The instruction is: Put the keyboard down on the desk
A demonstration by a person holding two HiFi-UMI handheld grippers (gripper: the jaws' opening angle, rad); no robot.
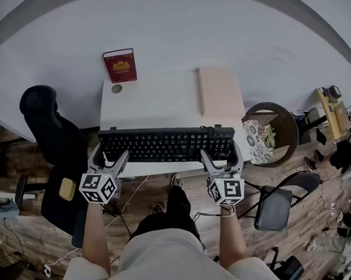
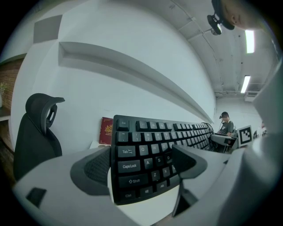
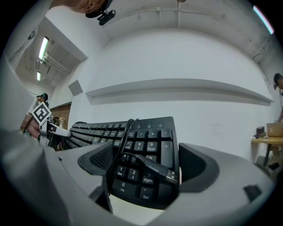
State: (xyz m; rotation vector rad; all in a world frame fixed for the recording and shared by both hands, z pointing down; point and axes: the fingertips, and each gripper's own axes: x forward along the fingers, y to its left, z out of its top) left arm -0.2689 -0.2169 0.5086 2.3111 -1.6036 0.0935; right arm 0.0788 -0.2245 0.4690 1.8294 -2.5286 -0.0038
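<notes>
In the head view a black keyboard [image 1: 163, 145] lies crosswise over the near edge of the white desk [image 1: 154, 98]. My left gripper [image 1: 109, 158] is shut on its left end and my right gripper [image 1: 220, 157] on its right end. In the left gripper view the Tab-to-Ctrl end of the keyboard [image 2: 141, 152] sits between the grey pads [image 2: 90, 170], with white desk showing just beneath. The right gripper view has the number pad [image 3: 148, 154] between the jaws. The keyboard's own cable and USB plug [image 3: 154, 168] lie loose across those keys.
A red book [image 1: 119, 65] and a small round object [image 1: 116, 88] sit at the desk's far left. A beige board [image 1: 220, 91] lies at its right. A black office chair [image 1: 50, 140] stands left, with a round basket [image 1: 277, 132] and a folding chair [image 1: 275, 207] to the right.
</notes>
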